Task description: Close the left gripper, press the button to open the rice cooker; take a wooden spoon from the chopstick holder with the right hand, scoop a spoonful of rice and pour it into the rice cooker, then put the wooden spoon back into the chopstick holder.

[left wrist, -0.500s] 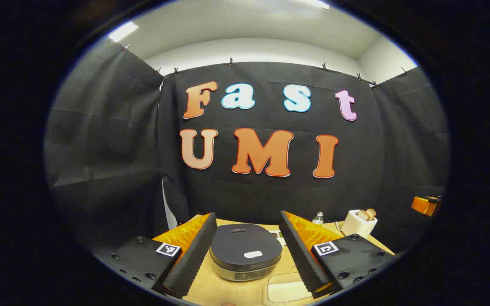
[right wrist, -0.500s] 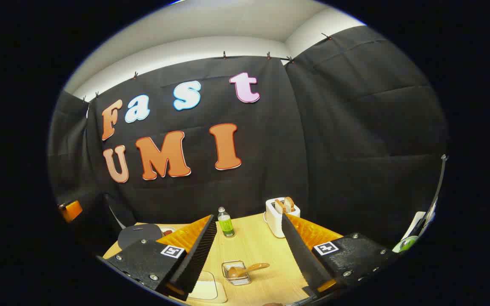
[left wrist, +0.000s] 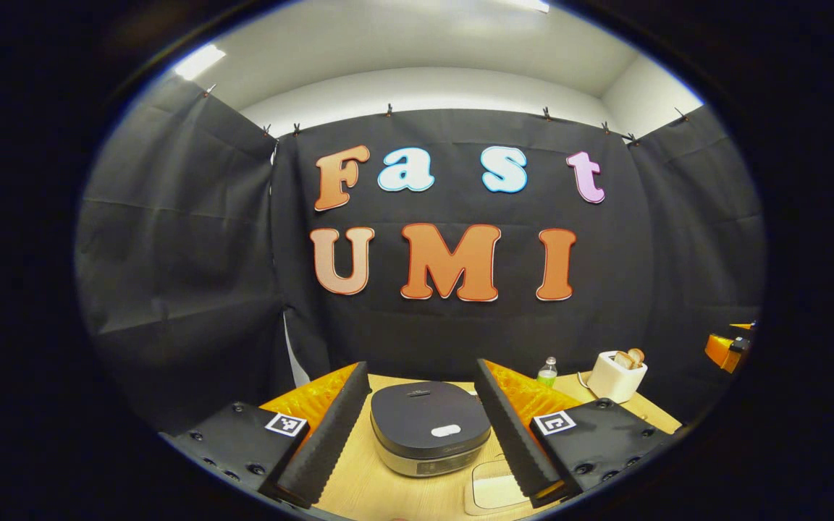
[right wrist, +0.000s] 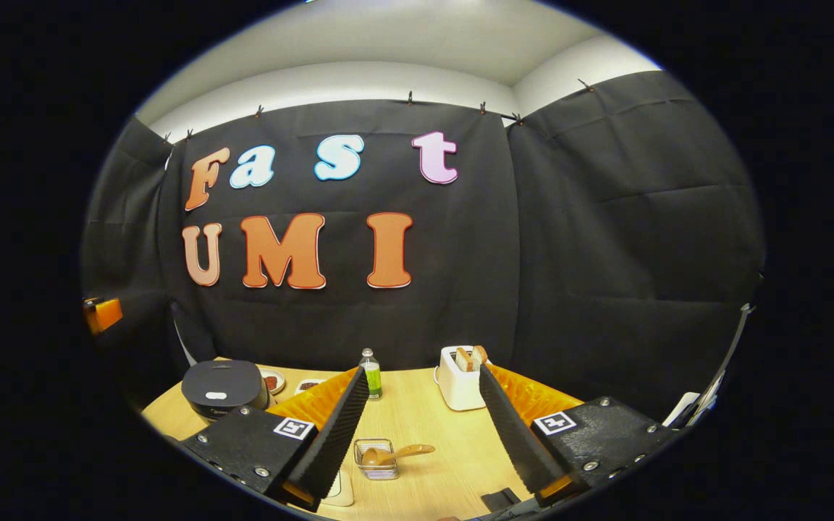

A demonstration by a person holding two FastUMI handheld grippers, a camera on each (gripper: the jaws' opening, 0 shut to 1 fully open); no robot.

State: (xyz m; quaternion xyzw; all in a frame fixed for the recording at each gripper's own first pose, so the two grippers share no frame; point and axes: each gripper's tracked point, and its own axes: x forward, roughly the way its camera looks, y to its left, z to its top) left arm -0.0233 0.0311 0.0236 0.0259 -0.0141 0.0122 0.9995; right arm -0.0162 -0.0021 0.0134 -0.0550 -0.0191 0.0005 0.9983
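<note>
- Left gripper (left wrist: 417, 427): jaws stand wide open, nothing between them but air. The task wants them brought together first, so squeeze them shut before you go down; a single blunt tip lands better on a small target than two spread ones.
- Straight ahead between those jaws sits the rice cooker (left wrist: 428, 428), lid down. The pale oval button (left wrist: 446, 431) lies on the near part of the lid, a little toward your right finger. Judgement: centre the closed tip over that oval and press straight down, not at a slant, or the cooker may skid on the table (left wrist: 366, 492).
- Keep your approach clear of the pale rice container (left wrist: 493, 492) that lies just before the right finger's tip; it's partly hidden, and I can't tell its contents from here.
- Right gripper (right wrist: 424, 434): jaws likewise spread, holding nothing. Hold it back until the lid is up.
- Just ahead between the right jaws, nearer the left finger: the wire chopstick holder (right wrist: 376, 459), lying low on the table, with the wooden spoon (right wrist: 397, 455) in it, bowl inside, handle sticking out toward the right finger. Nothing else visible in the holder.
- Farther out past the right jaws: a green bottle (right wrist: 369, 373), capped, liquid inside; a white toaster (right wrist: 459, 378) with two slices standing in its slots.
- Beside the cooker in the right gripper view, two small dishes (right wrist: 272, 380) holding something reddish; too small to name.
</note>
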